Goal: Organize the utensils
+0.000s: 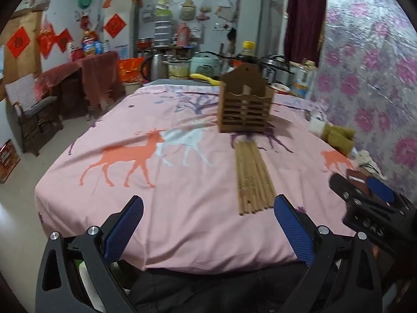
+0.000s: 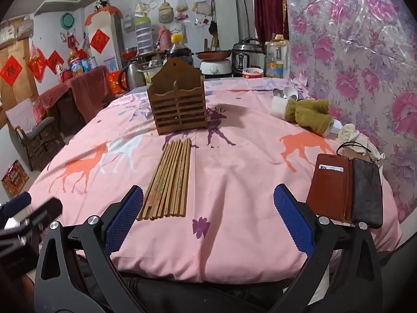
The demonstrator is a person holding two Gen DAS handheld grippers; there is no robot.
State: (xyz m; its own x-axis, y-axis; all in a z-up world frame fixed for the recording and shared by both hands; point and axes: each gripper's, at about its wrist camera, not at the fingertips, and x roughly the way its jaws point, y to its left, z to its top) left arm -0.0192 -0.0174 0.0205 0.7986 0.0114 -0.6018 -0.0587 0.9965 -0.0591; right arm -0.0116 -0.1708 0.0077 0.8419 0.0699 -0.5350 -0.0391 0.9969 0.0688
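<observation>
A bundle of several wooden chopsticks (image 1: 251,177) (image 2: 168,178) lies flat on the pink deer-print cloth (image 1: 169,195) (image 2: 234,182), pointing toward a brown slatted wooden utensil holder (image 1: 245,104) (image 2: 178,101) that stands upright just beyond it. My left gripper (image 1: 208,203) hovers open over the table's near edge, the chopsticks' near ends just inside its right finger. My right gripper (image 2: 208,195) is open too, with the chopsticks' near ends beside its left finger. Nothing is held by either. The right gripper's body (image 1: 375,208) shows at the right of the left wrist view.
A brown wallet case (image 2: 329,190) and a dark phone (image 2: 367,193) lie at the right edge. Olive plush gloves (image 2: 307,114), white cups and spoons (image 2: 284,92) sit near the floral wall. Cookers, a kettle and bottles crowd the far end. A chair stands at left.
</observation>
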